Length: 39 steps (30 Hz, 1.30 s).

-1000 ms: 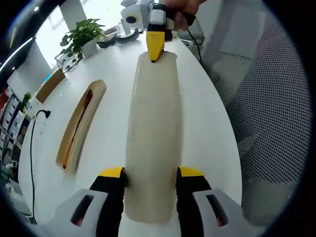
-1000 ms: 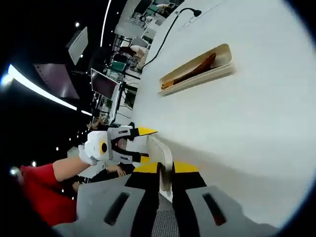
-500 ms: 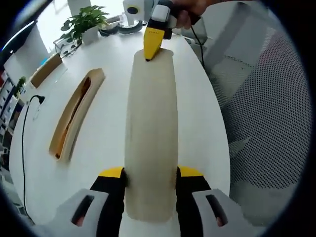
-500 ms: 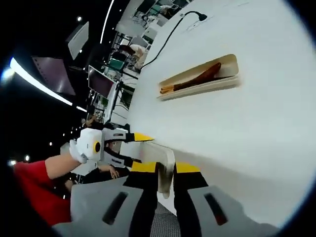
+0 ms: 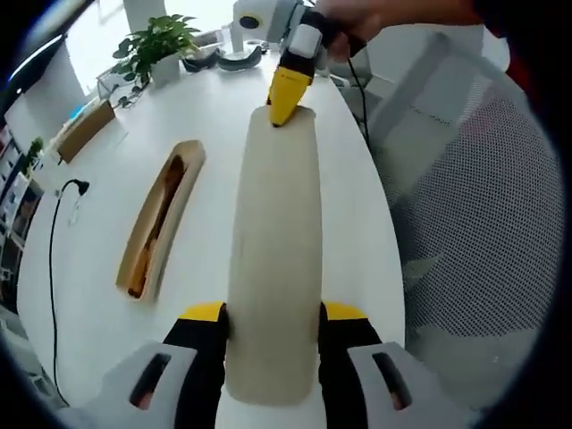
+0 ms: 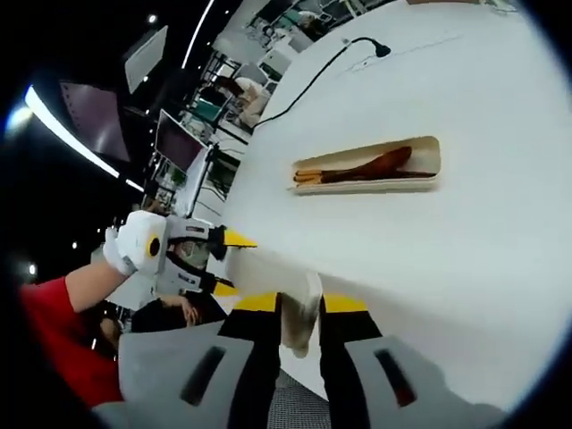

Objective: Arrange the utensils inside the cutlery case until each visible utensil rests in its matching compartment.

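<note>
A: We're over a white table (image 5: 206, 125), and the left gripper (image 5: 273, 326) has its jaws clamped on the near end of a long beige lid (image 5: 274, 259).

B: And at the far end, the right gripper (image 5: 284, 96) pinches that same lid, a hand (image 5: 357, 16) behind it.

A: Off to the side lies the open cutlery case (image 5: 161, 228), flat on the table, well apart from the lid, with brown wooden utensils (image 5: 159, 214) inside. Which compartments, I cannot tell.

B: Room-wise: a potted plant (image 5: 154, 46) at the table's far end, a black cable (image 5: 55, 259) trailing along the edge, a mesh chair (image 5: 465, 214) beside it.

A: From the right gripper view, the case (image 6: 371, 168) sits in the middle of the tabletop, a cable (image 6: 313, 76) beyond it, ceiling light strips (image 6: 71, 134) glowing over a dim office.
</note>
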Motion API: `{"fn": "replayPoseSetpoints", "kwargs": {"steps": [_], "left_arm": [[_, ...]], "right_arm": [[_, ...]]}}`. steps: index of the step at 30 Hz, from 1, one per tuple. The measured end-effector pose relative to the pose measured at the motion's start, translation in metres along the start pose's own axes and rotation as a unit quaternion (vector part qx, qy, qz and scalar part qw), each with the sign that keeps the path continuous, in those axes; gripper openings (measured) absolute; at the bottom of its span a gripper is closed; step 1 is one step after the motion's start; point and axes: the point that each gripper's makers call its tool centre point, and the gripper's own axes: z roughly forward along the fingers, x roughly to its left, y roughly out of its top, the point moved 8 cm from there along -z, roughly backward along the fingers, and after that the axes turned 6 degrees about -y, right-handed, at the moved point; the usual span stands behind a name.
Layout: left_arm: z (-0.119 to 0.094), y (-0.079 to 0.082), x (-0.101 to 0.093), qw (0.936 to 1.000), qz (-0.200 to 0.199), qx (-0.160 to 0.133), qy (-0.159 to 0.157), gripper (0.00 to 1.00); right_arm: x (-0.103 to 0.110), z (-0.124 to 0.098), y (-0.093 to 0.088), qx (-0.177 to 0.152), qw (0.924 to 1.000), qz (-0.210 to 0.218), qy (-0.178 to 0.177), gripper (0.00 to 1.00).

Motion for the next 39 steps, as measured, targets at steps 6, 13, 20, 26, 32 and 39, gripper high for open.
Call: {"fn": "replayPoseSetpoints", "kwargs": {"steps": [6, 13, 20, 26, 32, 39], "left_arm": [[-0.01, 0.005, 0.005, 1.0, 0.003, 0.002, -0.004, 0.41], [-0.027, 0.021, 0.007, 0.9995, -0.027, -0.009, 0.013, 0.41], [-0.034, 0.029, -0.001, 0.9984, -0.052, -0.009, 0.022, 0.41], [-0.057, 0.035, -0.006, 0.9986, -0.043, 0.024, 0.02, 0.41], [-0.067, 0.044, 0.003, 0.9984, -0.032, 0.043, 0.019, 0.41], [-0.072, 0.067, 0.033, 0.9978, -0.01, 0.065, 0.014, 0.41]], "right_arm": [[0.003, -0.005, 0.002, -0.002, 0.9998, -0.018, -0.006, 0.15], [0.009, -0.019, 0.016, 0.01, 0.9995, -0.029, -0.012, 0.16], [0.02, -0.029, 0.026, 0.034, 0.9977, -0.055, -0.019, 0.16], [0.033, -0.028, 0.023, 0.059, 0.9926, -0.104, -0.021, 0.22], [0.037, -0.032, 0.026, 0.052, 0.9941, -0.092, -0.026, 0.23], [0.039, -0.046, 0.047, 0.06, 0.9956, -0.05, -0.052, 0.22]]}}
